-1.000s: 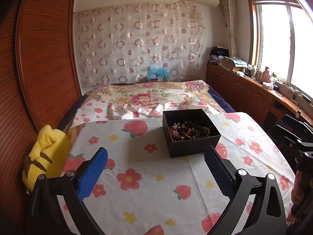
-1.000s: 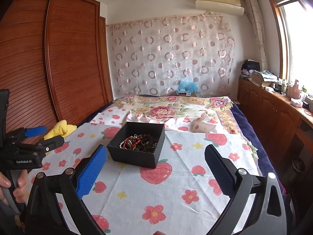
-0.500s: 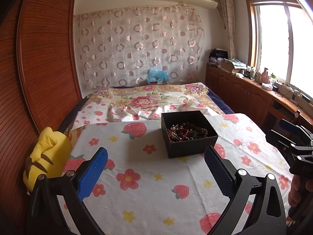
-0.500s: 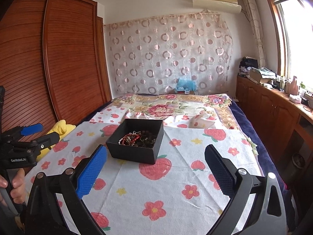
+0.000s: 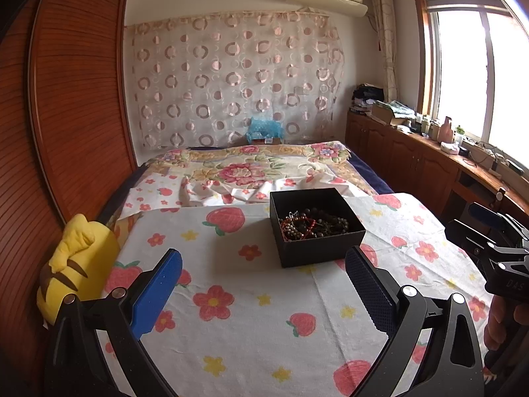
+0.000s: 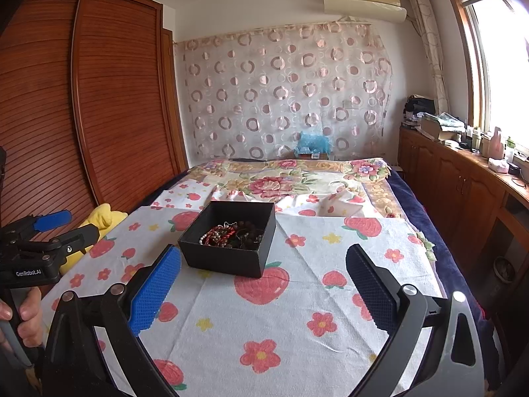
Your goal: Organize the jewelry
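Left hand-held gripper (image 5: 263,286) is held with its jaws spread wide and nothing between them, hovering low over the strawberry-and-flower cloth (image 5: 251,324) that's spread on the bed. Way over on the left edge a yellow plush toy (image 5: 77,264) is wedged against the wooden wardrobe (image 5: 66,106). Moving right, a black box (image 5: 315,228) is seen sitting on the cloth just ahead of the blue finger pads (image 5: 155,294), open-topped, with the jewelry (image 5: 312,225) piled inside as a tangle of dark beads and something red; individual pieces can't really be told apart. Further right, the right hand-held gripper (image 6: 263,284) is also held wide open and empty, and from its own camera the box lands a bit left of centre, nearer its left finger. Neither tool is touching the box. A hand (image 5: 504,321) is seen wrapped around the right tool's handle at the far right edge of the left view. Behind everything a floral quilt (image 5: 251,168) is laid across the bed, and wooden cabinets (image 5: 420,168) run along under the window (image 5: 479,76) on the right.
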Available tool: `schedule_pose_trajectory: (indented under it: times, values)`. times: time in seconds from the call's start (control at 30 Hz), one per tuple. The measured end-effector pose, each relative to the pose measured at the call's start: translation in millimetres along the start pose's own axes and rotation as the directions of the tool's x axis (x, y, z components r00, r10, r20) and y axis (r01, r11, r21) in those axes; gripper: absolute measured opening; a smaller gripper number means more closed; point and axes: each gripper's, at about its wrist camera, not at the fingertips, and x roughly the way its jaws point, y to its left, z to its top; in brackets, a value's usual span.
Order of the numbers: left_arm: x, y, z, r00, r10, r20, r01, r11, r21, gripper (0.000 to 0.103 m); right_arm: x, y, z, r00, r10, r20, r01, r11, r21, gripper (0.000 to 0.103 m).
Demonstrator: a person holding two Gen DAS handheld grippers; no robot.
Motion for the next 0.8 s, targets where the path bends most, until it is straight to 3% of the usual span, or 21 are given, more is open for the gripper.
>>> schedule_pose_trajectory:
  times: [0.8]
  values:
    - [0.3,0.4,-1.3,1.0,0.0,0.001,0.0,1.0,0.001,0.095,0.2,-1.4,0.9,1.0,-0.008,0.002,0.008,1.0,0.007,0.101]
